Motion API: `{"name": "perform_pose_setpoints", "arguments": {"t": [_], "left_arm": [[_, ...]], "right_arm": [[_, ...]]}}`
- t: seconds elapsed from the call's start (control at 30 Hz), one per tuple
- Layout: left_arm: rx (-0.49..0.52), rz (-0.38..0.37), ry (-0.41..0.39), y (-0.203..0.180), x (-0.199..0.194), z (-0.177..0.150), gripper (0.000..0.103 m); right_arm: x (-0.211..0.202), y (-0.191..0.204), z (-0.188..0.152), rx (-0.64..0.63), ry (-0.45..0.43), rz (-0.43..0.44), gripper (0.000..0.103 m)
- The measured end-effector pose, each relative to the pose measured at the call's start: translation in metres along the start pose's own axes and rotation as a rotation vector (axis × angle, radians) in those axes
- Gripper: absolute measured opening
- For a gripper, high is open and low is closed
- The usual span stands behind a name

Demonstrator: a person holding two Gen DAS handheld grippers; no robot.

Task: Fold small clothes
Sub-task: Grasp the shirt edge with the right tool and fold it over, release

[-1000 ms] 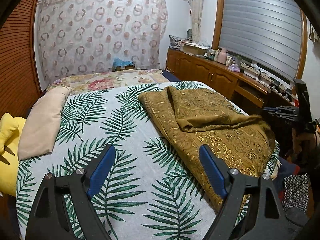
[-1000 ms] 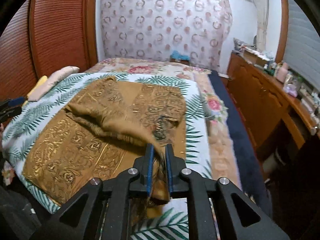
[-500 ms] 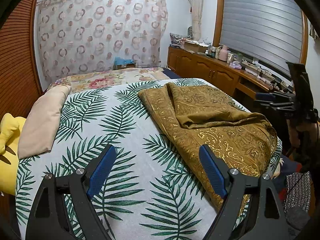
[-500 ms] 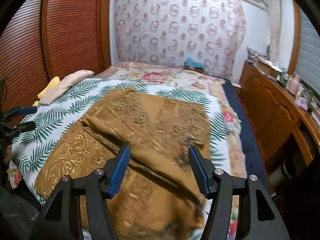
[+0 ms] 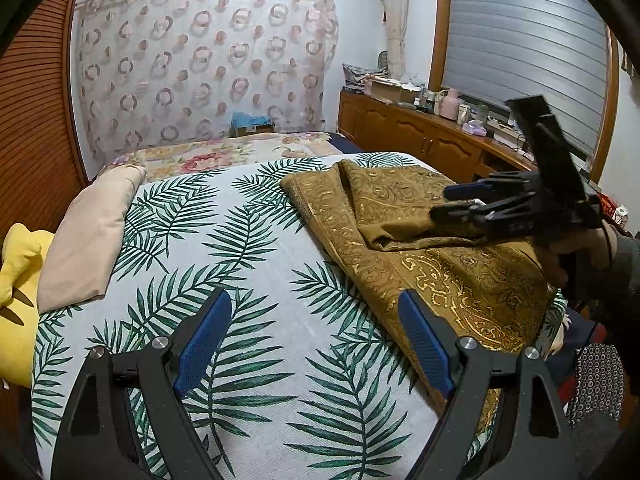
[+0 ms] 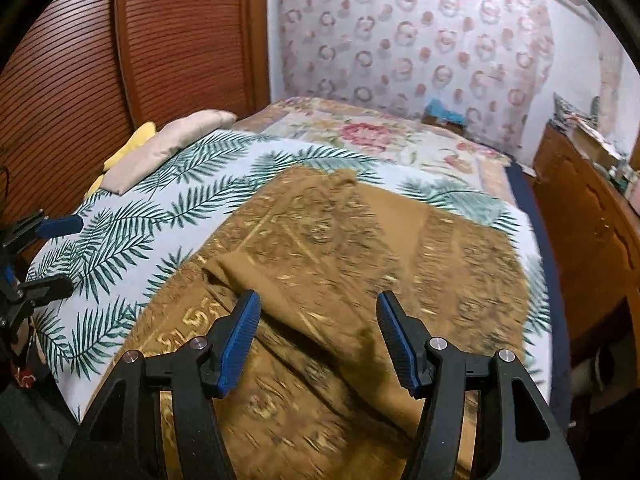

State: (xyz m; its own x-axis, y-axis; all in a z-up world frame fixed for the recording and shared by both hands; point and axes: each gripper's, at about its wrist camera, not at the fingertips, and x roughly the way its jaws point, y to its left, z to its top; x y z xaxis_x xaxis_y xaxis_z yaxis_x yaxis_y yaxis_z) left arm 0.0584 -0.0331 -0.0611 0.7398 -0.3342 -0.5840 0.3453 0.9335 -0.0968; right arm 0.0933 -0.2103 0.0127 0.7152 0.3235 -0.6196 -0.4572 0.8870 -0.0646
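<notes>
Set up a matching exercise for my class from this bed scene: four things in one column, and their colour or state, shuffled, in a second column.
Things:
1. cloth
2. pillow
3. bedsheet
4. left gripper

Descriptions:
A. white with green palm leaves
B. open, holding nothing
C. brown with gold pattern, partly folded over itself
D. plain beige, near the bed's edge

Pairs: 1-C, 2-D, 3-A, 4-B
</notes>
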Motion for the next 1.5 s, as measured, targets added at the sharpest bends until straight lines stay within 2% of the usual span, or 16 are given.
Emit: {"name": "perform_pose_setpoints", "arguments": {"t": [0.23, 0.33, 0.6, 0.67, 0.7, 0.73, 0.77, 0.8, 0.83, 0.9, 1.0, 1.1, 1.27, 1.33, 1.47, 1.5], "left_arm": [[0.0, -0.003, 0.007, 0.0, 0.001, -0.002, 0.086], [0.003, -0.005, 0.008, -0.002, 0.001, -0.002, 0.086], [0.012, -0.015, 0.017, -0.006, 0.002, -0.002, 0.086], [0.015, -0.014, 0.019, -0.007, 0.002, -0.002, 0.086], [0.016, -0.014, 0.019, -0.007, 0.002, -0.002, 0.086], [0.016, -0.013, 0.018, -0.008, 0.002, -0.002, 0.086], [0.015, -0.014, 0.019, -0.008, 0.002, -0.002, 0.086], [0.014, -0.016, 0.019, -0.008, 0.002, -0.002, 0.086], [0.014, -0.02, 0.019, -0.009, 0.002, -0.002, 0.086], [0.014, -0.031, 0.022, -0.01, 0.002, -0.002, 0.086], [0.012, -0.028, 0.026, -0.01, 0.002, -0.002, 0.086], [0.016, -0.031, 0.029, -0.012, 0.003, -0.003, 0.086], [0.027, -0.042, 0.039, -0.017, 0.006, -0.004, 0.086], [0.03, -0.044, 0.044, -0.018, 0.007, -0.006, 0.086], [0.029, -0.043, 0.049, -0.019, 0.007, -0.007, 0.086], [0.027, -0.045, 0.05, -0.019, 0.007, -0.007, 0.086]], "right_arm": [[0.018, 0.01, -0.003, -0.062, 0.084, 0.092, 0.062], [0.025, 0.007, -0.009, -0.079, 0.114, 0.081, 0.062], [0.024, -0.016, -0.018, -0.029, 0.071, 0.126, 0.065], [0.026, -0.014, -0.019, -0.048, 0.072, 0.125, 0.058], [0.03, -0.012, -0.02, -0.079, 0.076, 0.116, 0.045], [0.031, -0.006, -0.016, -0.107, 0.078, 0.106, 0.026], [0.03, -0.006, -0.015, -0.117, 0.082, 0.104, 0.014], [0.028, -0.007, -0.013, -0.124, 0.09, 0.095, 0.008], [0.025, -0.01, -0.01, -0.135, 0.09, 0.075, 0.006], [0.012, -0.021, 0.0, -0.126, 0.049, 0.013, 0.006], [-0.006, -0.063, 0.015, -0.023, -0.019, -0.07, 0.005], [-0.017, -0.094, 0.026, 0.018, -0.063, -0.163, 0.005], [-0.004, -0.135, 0.031, 0.074, -0.046, -0.271, 0.005], [0.008, -0.15, 0.028, 0.119, -0.033, -0.286, 0.005], [0.03, -0.161, 0.027, 0.187, 0.012, -0.318, 0.006], [0.031, -0.162, 0.028, 0.198, 0.02, -0.338, 0.009]]}}
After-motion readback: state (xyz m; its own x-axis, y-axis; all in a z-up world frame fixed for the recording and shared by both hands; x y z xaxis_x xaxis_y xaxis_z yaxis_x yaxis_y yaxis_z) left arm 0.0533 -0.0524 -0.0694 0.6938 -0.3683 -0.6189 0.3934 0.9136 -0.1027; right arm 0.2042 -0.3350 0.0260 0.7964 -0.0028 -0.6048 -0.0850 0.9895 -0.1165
